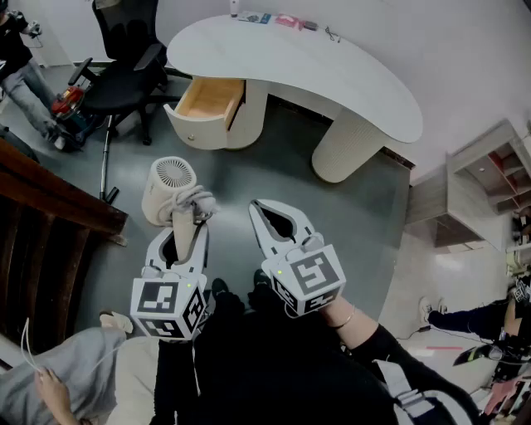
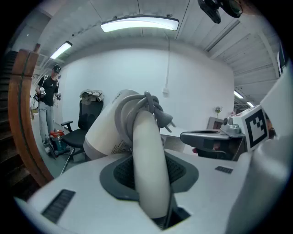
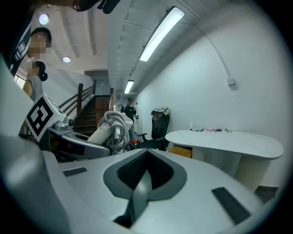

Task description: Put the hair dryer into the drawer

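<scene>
In the lower left of the head view, the left claw [image 1: 189, 237] is clamping the handle of the hair dryer [image 1: 170, 188], with both jaws pressing on the cream handle, as the left gripper view is showing close up [image 2: 151, 170]. The dryer's barrel [image 2: 107, 132] is sticking out beyond the jaw tips, its round grille facing up toward the head camera, and a grey cord [image 1: 196, 202] is lying coiled round the top of the handle. Just beside it, right of centre, the right claw [image 1: 262, 209] is hanging empty with its jaws together, which the right gripper view is confirming [image 3: 144, 157]. Both claws are hovering over the grey floor [image 1: 274, 158]. Well apart from the dryer, in the upper middle of the frame, the drawer [image 1: 207, 101] is standing open under the left end of the curved white table [image 1: 332, 70], showing a bare, light wood inside. Small items [image 1: 278, 18] are lying at the table's far edge. A black office chair [image 1: 124, 79] is standing to the left of the drawer, and a person [image 1: 21, 70] is standing in the upper left corner.
</scene>
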A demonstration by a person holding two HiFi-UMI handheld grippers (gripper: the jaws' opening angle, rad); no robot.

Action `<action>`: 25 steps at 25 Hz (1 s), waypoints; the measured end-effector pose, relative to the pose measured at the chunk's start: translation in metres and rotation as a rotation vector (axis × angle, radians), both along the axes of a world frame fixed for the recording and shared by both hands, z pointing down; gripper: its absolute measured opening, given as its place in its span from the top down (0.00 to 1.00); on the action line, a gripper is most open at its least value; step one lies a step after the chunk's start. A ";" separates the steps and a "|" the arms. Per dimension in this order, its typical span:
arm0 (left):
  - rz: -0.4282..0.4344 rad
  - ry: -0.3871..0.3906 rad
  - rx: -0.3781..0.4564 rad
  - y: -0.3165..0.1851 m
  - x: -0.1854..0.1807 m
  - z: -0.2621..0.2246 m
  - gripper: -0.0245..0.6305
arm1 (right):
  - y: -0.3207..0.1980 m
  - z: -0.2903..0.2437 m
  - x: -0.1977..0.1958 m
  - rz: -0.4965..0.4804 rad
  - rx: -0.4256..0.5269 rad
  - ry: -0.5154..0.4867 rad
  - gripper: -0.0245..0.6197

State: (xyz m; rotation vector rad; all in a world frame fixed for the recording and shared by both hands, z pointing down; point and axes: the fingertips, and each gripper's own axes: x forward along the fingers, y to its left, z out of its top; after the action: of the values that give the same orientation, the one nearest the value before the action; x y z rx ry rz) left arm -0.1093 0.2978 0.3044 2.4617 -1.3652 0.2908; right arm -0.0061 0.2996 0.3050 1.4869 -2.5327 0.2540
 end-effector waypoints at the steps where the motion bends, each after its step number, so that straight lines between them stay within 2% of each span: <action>1: -0.003 0.001 0.002 -0.001 0.002 -0.001 0.76 | -0.001 0.000 0.001 -0.004 0.001 0.001 0.96; 13: -0.028 0.019 -0.028 -0.004 0.013 0.010 0.76 | -0.007 0.006 0.020 -0.014 -0.023 0.002 0.96; 19: -0.068 0.025 -0.059 -0.013 0.018 0.014 0.76 | -0.014 0.008 0.032 -0.045 -0.008 0.040 0.96; 25: -0.101 0.019 -0.072 -0.020 0.025 0.015 0.76 | -0.024 0.028 0.054 -0.033 -0.090 0.063 0.96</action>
State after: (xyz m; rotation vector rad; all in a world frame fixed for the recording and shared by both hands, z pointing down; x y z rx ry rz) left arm -0.0843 0.2780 0.3199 2.3229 -1.4399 0.2879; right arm 0.0476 0.2754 0.3325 1.3961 -2.4604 0.3063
